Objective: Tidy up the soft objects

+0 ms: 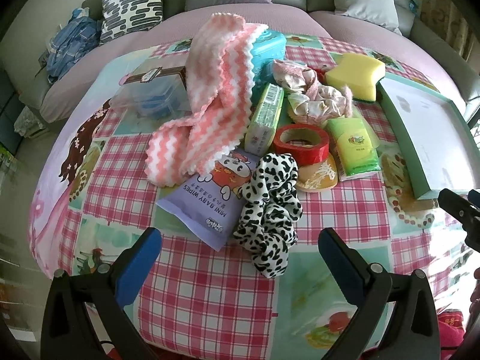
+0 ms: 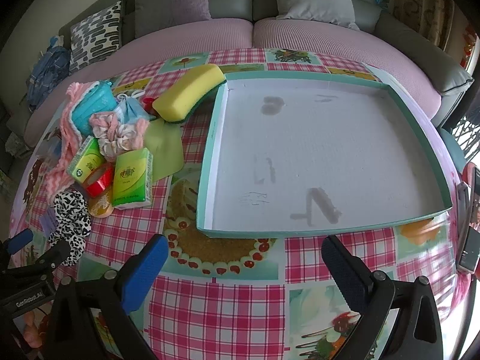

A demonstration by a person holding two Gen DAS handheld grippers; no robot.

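Observation:
My left gripper (image 1: 240, 240) is open and empty, its blue pads on either side of a black-and-white spotted scrunchie (image 1: 270, 210) lying just ahead. Behind the scrunchie is a heap: a pink-and-white zigzag cloth (image 1: 216, 96), a pink floral scrunchie (image 1: 312, 93), a yellow sponge (image 1: 354, 75), tissue packs (image 1: 354, 147), and a purple baby wipes pack (image 1: 204, 204). My right gripper (image 2: 244, 247) is open and empty, just in front of the near rim of an empty teal tray (image 2: 300, 230). The heap also shows at the left of the right wrist view, with the spotted scrunchie (image 2: 70, 219).
A red tape roll (image 1: 303, 144), a teal box (image 1: 267, 51) and a clear plastic box (image 1: 150, 96) sit in the heap. The table carries a pink checked cloth (image 1: 210, 294). A sofa with cushions (image 2: 240, 30) stands behind. A phone (image 2: 469, 225) lies at the right table edge.

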